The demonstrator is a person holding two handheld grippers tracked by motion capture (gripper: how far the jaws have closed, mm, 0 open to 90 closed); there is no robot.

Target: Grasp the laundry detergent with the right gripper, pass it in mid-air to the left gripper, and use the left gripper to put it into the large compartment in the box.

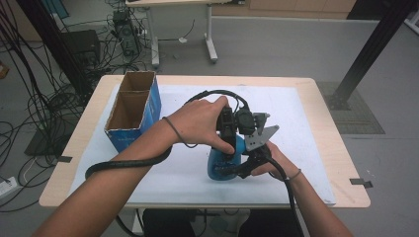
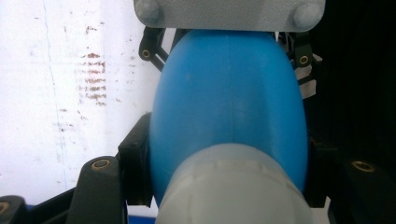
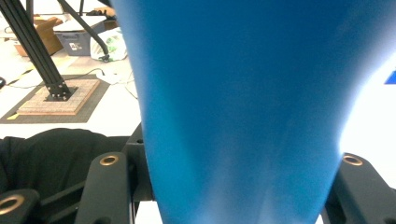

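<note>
The blue bottle (image 2: 229, 107) is pinched from above by the left claw (image 1: 228, 148), wrist bent down, while the right claw (image 1: 247, 165) clamps its side, above the table (image 1: 316, 148).

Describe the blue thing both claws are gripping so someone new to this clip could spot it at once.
Start at the white mat covering the wooden table, with an open blue cardboard box at its left. Right of the box, near the front edge, the left claw and right claw are shut on a smooth, rounded blue plastic bottle. It is the mat's only glossy, curved item.
</note>
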